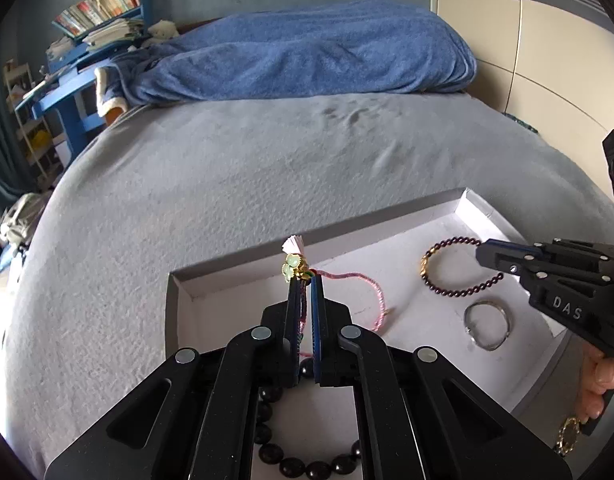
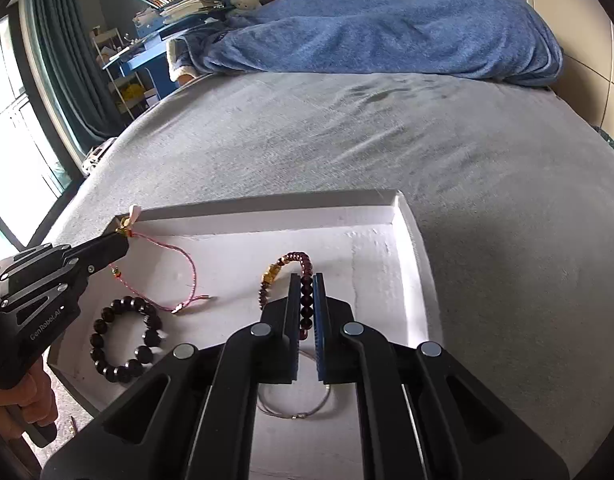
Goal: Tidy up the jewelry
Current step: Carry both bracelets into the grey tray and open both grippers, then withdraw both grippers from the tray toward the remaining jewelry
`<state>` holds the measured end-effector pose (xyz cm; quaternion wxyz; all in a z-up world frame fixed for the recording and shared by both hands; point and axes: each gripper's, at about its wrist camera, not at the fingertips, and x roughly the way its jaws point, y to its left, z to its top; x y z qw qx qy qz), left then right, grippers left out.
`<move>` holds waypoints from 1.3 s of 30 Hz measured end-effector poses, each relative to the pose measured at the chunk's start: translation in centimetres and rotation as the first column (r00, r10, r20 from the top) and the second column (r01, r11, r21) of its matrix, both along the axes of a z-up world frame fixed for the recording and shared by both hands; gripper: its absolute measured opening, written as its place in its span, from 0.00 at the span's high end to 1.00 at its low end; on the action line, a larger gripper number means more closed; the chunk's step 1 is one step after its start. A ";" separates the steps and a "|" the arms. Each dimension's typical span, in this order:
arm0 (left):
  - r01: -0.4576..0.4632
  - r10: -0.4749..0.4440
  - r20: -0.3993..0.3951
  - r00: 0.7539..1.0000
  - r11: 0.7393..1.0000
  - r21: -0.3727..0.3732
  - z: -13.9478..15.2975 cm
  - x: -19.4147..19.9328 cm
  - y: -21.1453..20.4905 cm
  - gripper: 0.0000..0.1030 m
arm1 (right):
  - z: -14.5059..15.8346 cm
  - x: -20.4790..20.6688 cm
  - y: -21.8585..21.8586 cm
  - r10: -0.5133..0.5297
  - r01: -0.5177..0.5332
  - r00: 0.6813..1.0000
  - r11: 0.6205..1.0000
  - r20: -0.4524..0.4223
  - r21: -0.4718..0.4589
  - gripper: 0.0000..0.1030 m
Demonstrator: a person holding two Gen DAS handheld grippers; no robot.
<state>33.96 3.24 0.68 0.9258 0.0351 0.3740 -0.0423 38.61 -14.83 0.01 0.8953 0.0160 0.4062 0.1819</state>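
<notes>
A shallow white tray (image 1: 243,292) (image 2: 411,240) lies on the grey bed. My left gripper (image 1: 305,280) (image 2: 121,240) is shut on a pink cord bracelet (image 1: 371,288) (image 2: 187,268) at its green-and-gold charm end (image 1: 293,266), held just above the tray floor. My right gripper (image 2: 305,280) (image 1: 481,254) is shut on a dark red bead bracelet (image 2: 301,260) (image 1: 447,284) with a gold charm (image 2: 271,274). A black bead bracelet (image 2: 123,340) (image 1: 307,468) and a silver ring bangle (image 1: 489,326) (image 2: 295,404) lie in the tray.
A blue blanket (image 1: 307,52) (image 2: 387,28) is heaped at the far end of the bed. A blue desk with books (image 1: 91,40) stands at the back left. A window with curtains (image 2: 35,100) is on the left. A gold item (image 1: 567,434) shows by the hand.
</notes>
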 end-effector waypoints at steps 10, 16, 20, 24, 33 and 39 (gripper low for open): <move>-0.002 0.001 0.027 1.000 0.999 0.035 -0.3 -1.2 -0.3 0.39 | 0.2 -1.0 -0.7 -0.006 0.006 1.000 1.000 0.017 -0.004 0.84; -0.006 0.003 0.064 0.998 0.999 0.038 0.3 -2.2 -0.4 0.23 | 0.7 -2.7 -1.1 0.002 -0.002 0.998 1.000 0.066 -0.005 0.58; -0.014 0.012 0.089 0.996 1.000 0.025 1.1 -3.3 -0.2 0.17 | 1.4 -4.2 -1.6 0.003 -0.003 0.994 1.000 0.106 0.004 0.49; -0.010 0.009 0.112 0.994 1.000 0.008 1.7 -5.0 -0.1 0.15 | 1.9 -6.3 -2.2 0.002 -0.003 0.990 1.000 0.142 0.011 0.41; -0.021 0.025 0.131 0.991 0.999 -0.028 2.0 -9.1 0.0 0.14 | 2.4 -11.6 -3.8 -0.001 -0.006 0.978 1.000 0.206 0.030 0.30; -0.032 0.039 0.133 0.990 0.998 -0.055 1.6 -11.7 0.2 0.13 | 2.4 -14.7 -4.7 -0.003 -0.004 0.970 1.000 0.242 0.029 0.25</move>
